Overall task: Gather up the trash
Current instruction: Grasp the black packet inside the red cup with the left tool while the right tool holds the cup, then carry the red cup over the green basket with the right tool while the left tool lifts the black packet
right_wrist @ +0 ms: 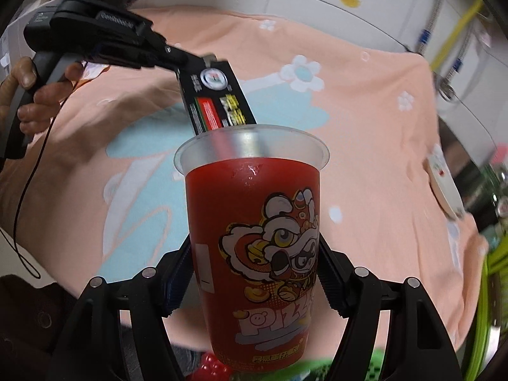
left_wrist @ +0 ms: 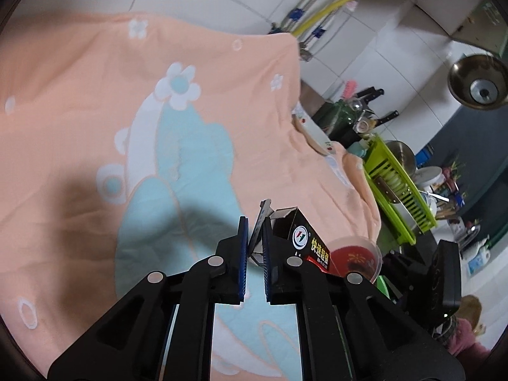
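Note:
My right gripper (right_wrist: pixel 254 273) is shut on a red plastic cup (right_wrist: pixel 257 241) with a lion-dance print, held upright above the table. My left gripper (left_wrist: pixel 254 247) is shut on the flap of a black cardboard box (left_wrist: pixel 304 238) with Chinese print. In the right wrist view the left gripper (right_wrist: pixel 197 60) holds that box (right_wrist: pixel 219 98) tilted, its lower end inside the cup's rim. In the left wrist view the cup (left_wrist: pixel 355 258) shows just right of the box.
A peach blanket with blue and white flowers (left_wrist: pixel 127 127) covers the table. A green dish rack (left_wrist: pixel 397 187), pots and a steel bowl (left_wrist: pixel 479 81) stand to the right. A white object (right_wrist: pixel 444 184) lies at the blanket's right edge.

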{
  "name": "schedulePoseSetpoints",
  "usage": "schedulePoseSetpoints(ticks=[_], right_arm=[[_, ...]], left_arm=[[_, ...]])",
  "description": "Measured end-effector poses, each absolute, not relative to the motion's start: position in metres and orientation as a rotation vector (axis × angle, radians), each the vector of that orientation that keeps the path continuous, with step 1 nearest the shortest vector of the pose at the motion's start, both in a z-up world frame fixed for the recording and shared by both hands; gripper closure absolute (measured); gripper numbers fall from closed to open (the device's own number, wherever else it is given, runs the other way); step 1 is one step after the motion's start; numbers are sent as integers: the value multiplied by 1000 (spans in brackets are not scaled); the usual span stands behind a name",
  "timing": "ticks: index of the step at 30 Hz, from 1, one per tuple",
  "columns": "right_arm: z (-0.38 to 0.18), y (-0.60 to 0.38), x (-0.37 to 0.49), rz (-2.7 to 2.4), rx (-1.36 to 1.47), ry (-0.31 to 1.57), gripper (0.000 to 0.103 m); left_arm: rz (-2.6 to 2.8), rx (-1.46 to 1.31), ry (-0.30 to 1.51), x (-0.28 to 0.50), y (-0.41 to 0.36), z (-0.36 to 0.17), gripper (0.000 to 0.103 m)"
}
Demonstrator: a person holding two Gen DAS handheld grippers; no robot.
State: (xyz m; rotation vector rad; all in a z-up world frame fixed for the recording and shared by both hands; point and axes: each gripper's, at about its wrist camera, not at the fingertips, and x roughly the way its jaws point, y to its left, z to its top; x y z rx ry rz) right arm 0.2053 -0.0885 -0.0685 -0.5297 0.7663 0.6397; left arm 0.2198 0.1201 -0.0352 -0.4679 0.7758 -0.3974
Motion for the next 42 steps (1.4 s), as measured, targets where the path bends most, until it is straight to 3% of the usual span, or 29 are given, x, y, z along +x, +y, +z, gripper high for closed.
schedulePoseSetpoints(ticks=[2,26,42], right_arm=[[-67,-101,198,610,-516,768,35],[-64,-274,110,220,-115,812,35],[-97,-332,69,103,89,850,35]], left_arm=[[-410,-447,770,218,112,-28,103],[-686,-278,773,188,-43,15,103],[-851,-172,838,172,-157,1,103]])
